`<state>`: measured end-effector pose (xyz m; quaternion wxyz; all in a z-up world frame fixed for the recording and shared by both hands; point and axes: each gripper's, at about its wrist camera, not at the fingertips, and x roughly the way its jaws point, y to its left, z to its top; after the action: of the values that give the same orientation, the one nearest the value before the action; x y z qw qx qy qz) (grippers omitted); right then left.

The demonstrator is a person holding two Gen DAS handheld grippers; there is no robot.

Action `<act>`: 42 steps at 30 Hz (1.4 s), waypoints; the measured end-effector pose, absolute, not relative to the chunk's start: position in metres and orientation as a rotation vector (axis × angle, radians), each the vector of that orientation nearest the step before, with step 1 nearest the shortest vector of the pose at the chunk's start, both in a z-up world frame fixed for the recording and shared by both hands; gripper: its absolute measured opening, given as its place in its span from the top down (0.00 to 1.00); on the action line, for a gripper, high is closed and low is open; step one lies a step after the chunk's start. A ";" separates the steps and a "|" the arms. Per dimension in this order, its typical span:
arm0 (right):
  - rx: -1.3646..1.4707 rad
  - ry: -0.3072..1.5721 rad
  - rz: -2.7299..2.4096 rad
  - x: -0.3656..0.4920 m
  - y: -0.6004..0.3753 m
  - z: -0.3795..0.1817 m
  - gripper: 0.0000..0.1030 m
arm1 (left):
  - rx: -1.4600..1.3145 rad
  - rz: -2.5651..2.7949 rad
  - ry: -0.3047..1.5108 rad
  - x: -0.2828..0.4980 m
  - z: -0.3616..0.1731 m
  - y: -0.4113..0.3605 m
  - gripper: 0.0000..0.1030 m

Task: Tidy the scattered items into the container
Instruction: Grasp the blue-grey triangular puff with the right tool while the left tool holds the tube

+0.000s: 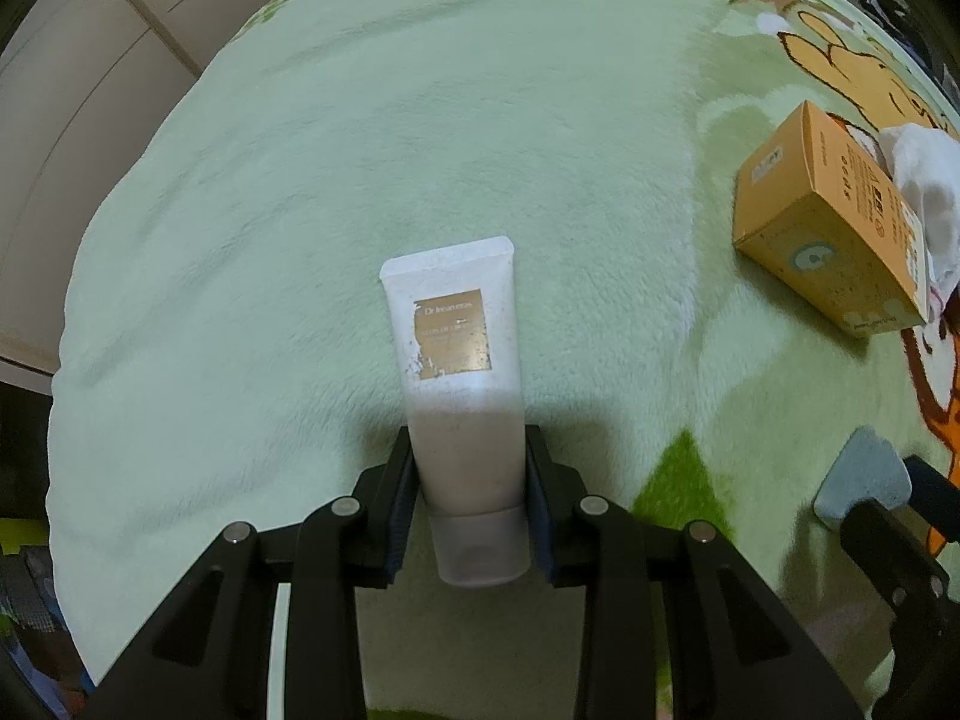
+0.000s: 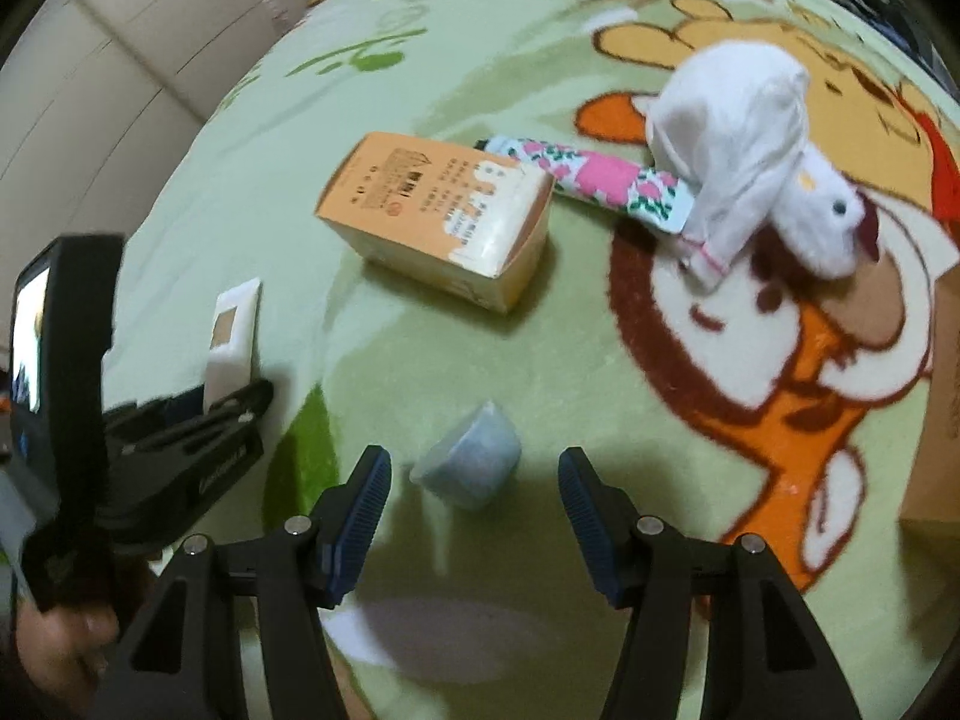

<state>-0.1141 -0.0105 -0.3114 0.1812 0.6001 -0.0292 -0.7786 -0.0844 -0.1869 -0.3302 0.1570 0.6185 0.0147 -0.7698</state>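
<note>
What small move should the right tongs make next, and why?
Probably ease the right tongs down and forward around the small blue-grey sponge, then close. Their jaws stand open and empty, with the sponge lying on the green blanket just ahead of the tips. The left tongs already grip the white cream tube, so the sponge looks like the nearest loose item.

A fluffy pale green blanket point(image 1: 372, 180) covers the surface, printed with an orange-and-brown cartoon bear point(image 2: 798, 360) and green leaf shapes point(image 2: 366, 60). Beyond its far left edge stand pale cream cabinet doors point(image 1: 78, 78) with thin seams.
</note>
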 end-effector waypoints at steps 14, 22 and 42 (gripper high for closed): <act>1.696 0.226 -2.225 -0.109 -0.028 -0.310 0.60 | 1.782 -2.186 0.035 -0.081 -0.329 -0.184 0.67; 1.700 0.308 -2.252 -0.101 -0.004 -0.297 0.60 | 1.788 -2.182 0.036 -0.077 -0.325 -0.183 0.68; 1.687 0.061 -2.282 -0.076 0.046 -0.291 0.50 | 1.815 -2.172 -0.037 -0.054 -0.343 -0.147 0.68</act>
<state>-0.0760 0.0460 -0.2908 0.1509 0.5874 0.0214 -0.7948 -0.0539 -0.1469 -0.3435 0.1548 0.6334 -0.0131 -0.7581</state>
